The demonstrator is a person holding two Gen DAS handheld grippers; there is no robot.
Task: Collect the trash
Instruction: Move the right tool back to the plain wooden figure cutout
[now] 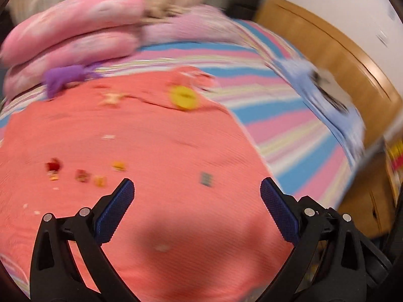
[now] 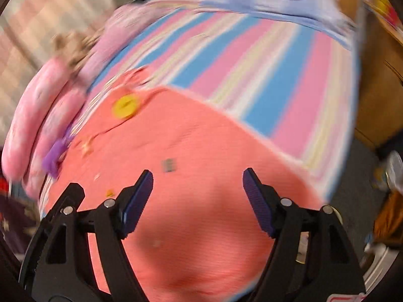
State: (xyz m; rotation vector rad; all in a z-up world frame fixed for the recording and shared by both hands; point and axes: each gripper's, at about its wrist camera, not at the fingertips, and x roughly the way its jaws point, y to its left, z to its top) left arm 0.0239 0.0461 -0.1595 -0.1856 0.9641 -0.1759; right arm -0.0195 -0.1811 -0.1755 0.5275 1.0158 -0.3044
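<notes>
While both hang over the coral blanket (image 1: 151, 138), the left claw (image 1: 197, 191) and right claw (image 2: 197, 176) gape wide and empty — ready for scraps like the small grey wrapper (image 1: 206, 178).

Both wrist cameras looked down close over the salmon-pink ribbed blanket (image 1: 156, 151), facing across the bed. The left view aimed toward the pink pillows (image 1: 70, 30); both shared the round yellow disc (image 2: 124, 107) and the pink-and-blue striped sheet (image 2: 252, 80).
</notes>
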